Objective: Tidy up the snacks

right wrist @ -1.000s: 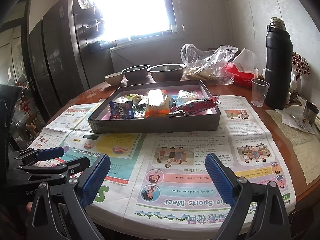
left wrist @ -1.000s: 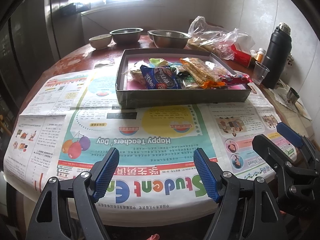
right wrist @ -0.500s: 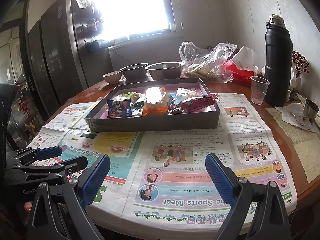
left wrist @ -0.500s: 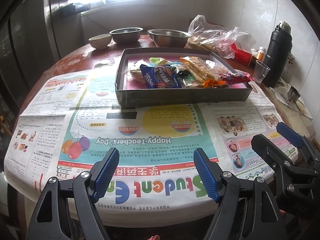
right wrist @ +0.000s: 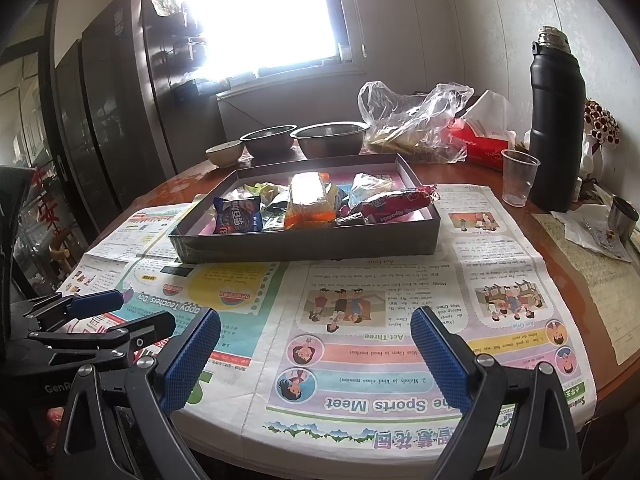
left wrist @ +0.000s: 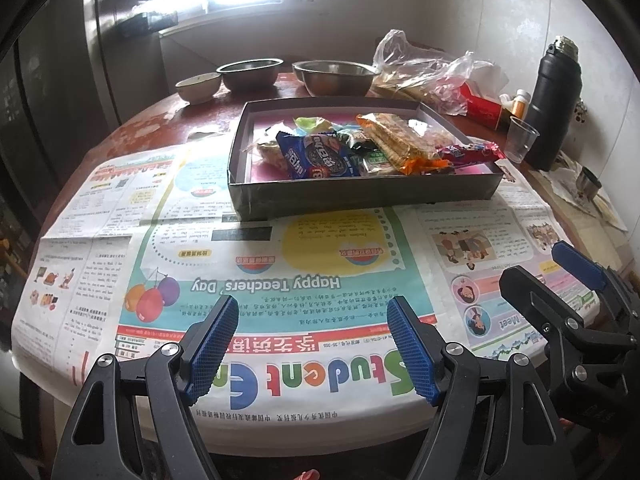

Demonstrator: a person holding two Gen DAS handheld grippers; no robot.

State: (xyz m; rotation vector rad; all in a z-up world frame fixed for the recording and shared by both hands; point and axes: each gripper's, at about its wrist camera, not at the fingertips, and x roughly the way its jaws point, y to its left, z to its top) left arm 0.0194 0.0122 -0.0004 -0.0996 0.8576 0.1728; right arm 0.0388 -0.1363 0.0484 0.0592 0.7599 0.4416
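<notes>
From the left wrist: left gripper [left wrist: 312, 344] wide open, empty, over the newspaper [left wrist: 280, 264] at the near table edge; snack packets [left wrist: 360, 148] heaped inside the grey tray [left wrist: 360, 196], well apart from it — fits either packets yet to sort or all gathered. From the right wrist: right gripper [right wrist: 316, 356] gaping too, nothing held, tray nearer and larger than a second ago.

Newspaper [left wrist: 280, 280] upside down: "Happy Teachers' Day", "Student", "Sports Meet"
</notes>
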